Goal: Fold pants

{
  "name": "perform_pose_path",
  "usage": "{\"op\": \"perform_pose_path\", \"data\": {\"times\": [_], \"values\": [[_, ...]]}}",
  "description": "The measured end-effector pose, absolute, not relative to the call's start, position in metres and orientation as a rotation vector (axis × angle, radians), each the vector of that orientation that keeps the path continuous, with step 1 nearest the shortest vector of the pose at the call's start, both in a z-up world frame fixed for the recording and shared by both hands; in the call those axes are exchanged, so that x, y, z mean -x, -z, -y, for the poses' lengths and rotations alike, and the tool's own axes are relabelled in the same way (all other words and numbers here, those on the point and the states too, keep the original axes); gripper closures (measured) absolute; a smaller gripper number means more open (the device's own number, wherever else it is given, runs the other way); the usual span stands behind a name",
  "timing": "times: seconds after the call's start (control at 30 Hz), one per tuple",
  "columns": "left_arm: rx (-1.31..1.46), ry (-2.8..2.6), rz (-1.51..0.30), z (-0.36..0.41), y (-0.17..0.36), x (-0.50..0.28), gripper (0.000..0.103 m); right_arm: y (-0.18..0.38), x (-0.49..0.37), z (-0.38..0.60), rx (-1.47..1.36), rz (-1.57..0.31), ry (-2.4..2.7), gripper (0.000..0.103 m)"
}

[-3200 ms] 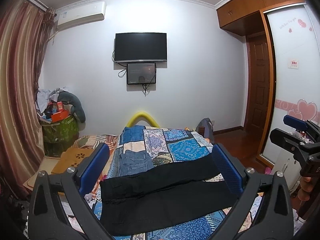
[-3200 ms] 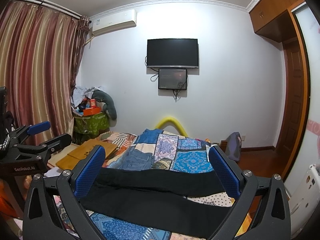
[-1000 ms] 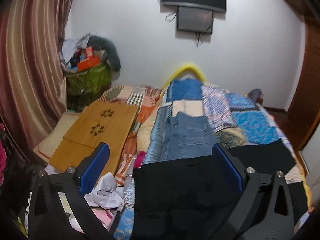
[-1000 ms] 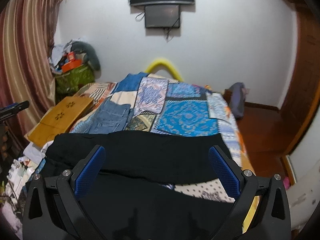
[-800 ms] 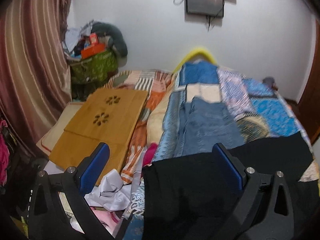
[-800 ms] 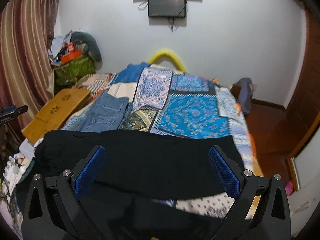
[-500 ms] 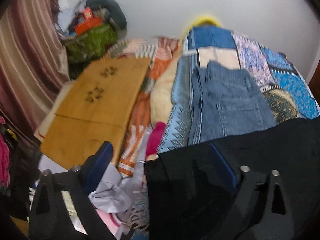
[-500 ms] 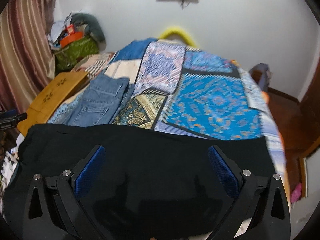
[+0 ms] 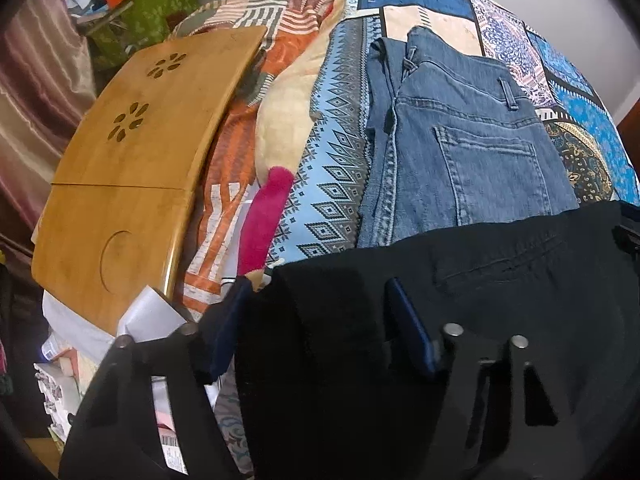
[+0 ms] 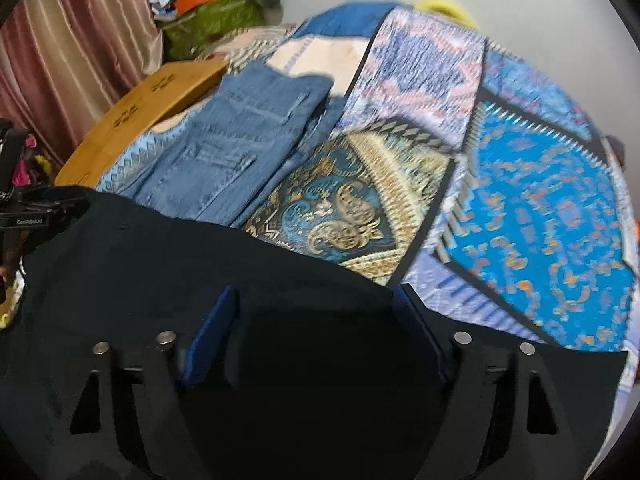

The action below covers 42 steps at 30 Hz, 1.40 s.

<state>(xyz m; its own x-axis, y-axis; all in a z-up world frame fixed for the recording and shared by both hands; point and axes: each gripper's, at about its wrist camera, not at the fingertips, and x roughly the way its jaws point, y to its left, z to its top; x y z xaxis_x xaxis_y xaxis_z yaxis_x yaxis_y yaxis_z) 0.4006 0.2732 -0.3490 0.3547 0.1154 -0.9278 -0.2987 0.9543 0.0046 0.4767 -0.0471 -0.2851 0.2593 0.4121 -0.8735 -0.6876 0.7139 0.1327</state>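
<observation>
In your left wrist view, a wooden lap tray (image 9: pixel 132 152) fills the left side of the frame, with a green bag (image 9: pixel 144 12) above it in the upper left corner and loose papers (image 9: pixel 148 316) below it. A pink cloth (image 9: pixel 264 224) lies at the edge of the bed (image 9: pixel 328 148), just left of centre. Folded blue jeans (image 9: pixel 460 148) sit right of centre on the patterned bedspread. The black pants (image 9: pixel 500 280) cover the lower middle and right of the frame, their upper edge just overlapping the jeans. Your left gripper (image 9: pixel 316 328) straddles the left edge of the pants: one of its fingers (image 9: pixel 224 336) sits off the cloth, the other is on the fabric. Its jaws have just been closing and stand about half open, with cloth between them but not yet pinched.

In your right wrist view, which is blurred, a curtain (image 10: pixel 76 44) hangs in the upper left, the tray and jeans lie left of centre, and the blue bedspread fills the right. The pants span the bottom of the frame. Your right gripper (image 10: pixel 316 336) is over them, jaws just closing, still fairly wide, black fabric between the fingers (image 10: pixel 208 340), ungripped.
</observation>
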Motion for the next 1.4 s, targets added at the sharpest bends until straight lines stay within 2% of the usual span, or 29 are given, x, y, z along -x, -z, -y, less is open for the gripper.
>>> {"op": "perform_pose_path", "data": {"times": [0.03, 0.07, 0.2, 0.23, 0.3, 0.5, 0.83, 1.1, 1.4], "values": [[0.18, -0.278, -1.183, -0.273, 0.347, -0.401, 0.05, 0.286, -0.476, 0.046, 0.31, -1.068, -0.757, 0.029], [0.163, -0.308, -1.18, -0.273, 0.345, -0.4, 0.07, 0.285, -0.473, 0.045, 0.33, -1.058, -0.762, 0.037], [0.16, -0.323, -1.181, -0.275, 0.336, -0.398, 0.082, 0.281, -0.459, 0.041, 0.387, -1.01, -0.761, 0.071], [0.156, -0.318, -1.176, -0.273, 0.332, -0.397, 0.084, 0.28, -0.459, 0.04, 0.399, -1.004, -0.754, 0.075], [0.145, -0.305, -1.166, -0.27, 0.325, -0.397, 0.089, 0.278, -0.456, 0.039, 0.418, -0.989, -0.744, 0.094], [0.051, -0.301, -1.081, -0.256, 0.29, -0.412, 0.09, 0.267, -0.452, 0.038, 0.432, -0.918, -0.711, 0.097], [0.033, -0.282, -0.968, -0.253, 0.249, -0.466, 0.09, 0.228, -0.48, 0.061, 0.232, -0.808, -0.568, 0.097], [-0.006, -0.207, -0.928, -0.232, 0.222, -0.417, 0.092, 0.198, -0.443, 0.089, 0.142, -0.769, -0.606, 0.097], [-0.03, -0.148, -0.886, -0.208, 0.184, -0.33, 0.095, 0.165, -0.347, 0.11, 0.058, -0.736, -0.69, 0.097]]}}
